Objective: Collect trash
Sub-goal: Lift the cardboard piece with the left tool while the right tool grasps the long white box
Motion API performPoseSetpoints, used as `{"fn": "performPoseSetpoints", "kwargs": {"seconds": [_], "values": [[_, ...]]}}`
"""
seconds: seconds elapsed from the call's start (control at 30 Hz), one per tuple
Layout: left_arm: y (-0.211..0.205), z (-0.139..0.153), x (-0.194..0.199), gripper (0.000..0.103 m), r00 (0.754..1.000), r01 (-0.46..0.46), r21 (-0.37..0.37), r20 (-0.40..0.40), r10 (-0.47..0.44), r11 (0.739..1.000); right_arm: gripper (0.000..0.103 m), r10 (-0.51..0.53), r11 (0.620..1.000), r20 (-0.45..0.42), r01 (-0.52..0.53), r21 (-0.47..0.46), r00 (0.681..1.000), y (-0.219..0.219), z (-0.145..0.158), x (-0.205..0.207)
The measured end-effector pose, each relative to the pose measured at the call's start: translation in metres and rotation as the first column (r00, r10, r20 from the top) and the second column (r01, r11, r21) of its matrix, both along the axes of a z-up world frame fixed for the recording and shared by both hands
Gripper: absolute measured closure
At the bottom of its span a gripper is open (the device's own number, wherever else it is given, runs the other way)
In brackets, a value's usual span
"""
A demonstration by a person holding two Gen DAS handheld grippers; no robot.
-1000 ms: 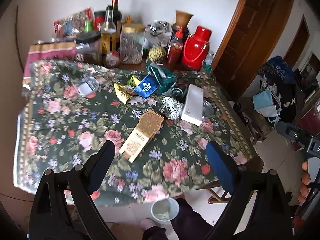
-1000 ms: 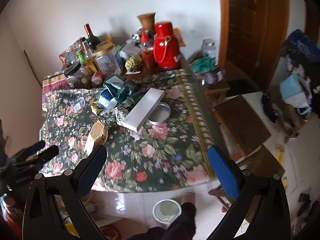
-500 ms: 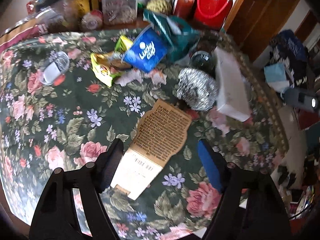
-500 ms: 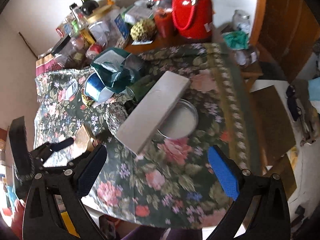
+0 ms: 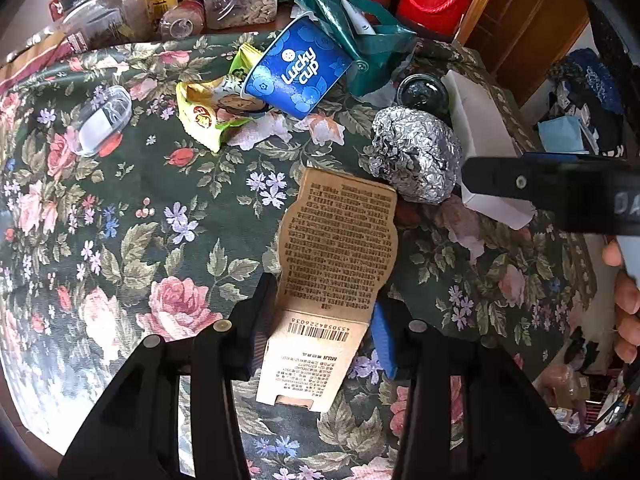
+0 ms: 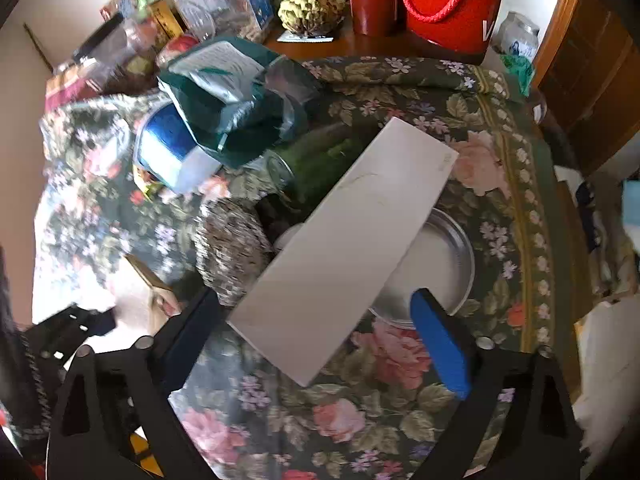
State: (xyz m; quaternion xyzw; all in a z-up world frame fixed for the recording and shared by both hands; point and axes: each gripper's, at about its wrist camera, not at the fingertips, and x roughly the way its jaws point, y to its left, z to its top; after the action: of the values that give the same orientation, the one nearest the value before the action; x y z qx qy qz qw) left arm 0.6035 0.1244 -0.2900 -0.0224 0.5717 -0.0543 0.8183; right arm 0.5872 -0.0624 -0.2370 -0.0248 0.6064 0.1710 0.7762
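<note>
The left hand-held gripper (image 5: 322, 320) is closing around the brown card package (image 5: 336, 256); the right hand-held gripper (image 6: 316, 332), closing but wide, straddles the white box (image 6: 344, 248) beside it.

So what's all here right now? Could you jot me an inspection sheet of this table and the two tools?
Surface: table under a dark floral cloth.
Job's things: brown card package, foil ball, white box, tipped blue Lucky cup, yellow wrapper.
Clutter: red flask, jars and bottles at the back, a metal lid under the white box.
Grippers: left tool closing around the card package; right tool closing, white box end between its jaws, untouched.
Cables: nothing seen.
Surroundings: wooden door, pale wall.
</note>
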Motion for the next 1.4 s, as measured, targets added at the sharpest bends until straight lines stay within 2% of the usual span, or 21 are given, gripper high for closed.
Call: {"fn": "performPoseSetpoints", "kwargs": {"seconds": [0.37, 0.6, 0.7, 0.8, 1.13, 1.4], "values": [[0.001, 0.004, -0.014, 0.061, 0.996, -0.093, -0.008, 0.001, 0.093, 0.996, 0.029, -0.065, 0.996, 0.044, 0.068, -0.064, 0.997, -0.043, 0.003, 0.002], [-0.003, 0.003, -0.02, 0.062, 0.989, -0.15, -0.004, -0.013, 0.15, 0.989, 0.037, -0.048, 0.992, 0.088, 0.058, -0.113, 0.995, -0.025, -0.006, 0.017], [-0.006, 0.002, -0.023, 0.062, 0.986, -0.164, 0.004, -0.011, 0.164, 0.986, 0.053, -0.033, 0.989, 0.115, 0.049, -0.139, 0.993, -0.021, -0.007, 0.019], [-0.008, 0.005, -0.029, 0.062, 0.986, -0.168, 0.007, -0.002, 0.168, 0.986, 0.054, -0.036, 0.991, 0.121, 0.052, -0.127, 0.992, -0.022, -0.006, 0.018], [0.01, 0.05, -0.054, 0.063, 0.977, -0.191, -0.043, 0.09, 0.194, 0.981, 0.055, -0.054, 0.997, 0.218, 0.064, -0.043, 0.975, -0.032, 0.034, -0.02], [0.013, 0.102, -0.08, 0.063, 0.966, -0.138, -0.053, 0.212, 0.146, 0.989, 0.055, -0.127, 0.992, 0.328, 0.122, 0.035, 0.936, -0.037, 0.084, -0.07]]}}
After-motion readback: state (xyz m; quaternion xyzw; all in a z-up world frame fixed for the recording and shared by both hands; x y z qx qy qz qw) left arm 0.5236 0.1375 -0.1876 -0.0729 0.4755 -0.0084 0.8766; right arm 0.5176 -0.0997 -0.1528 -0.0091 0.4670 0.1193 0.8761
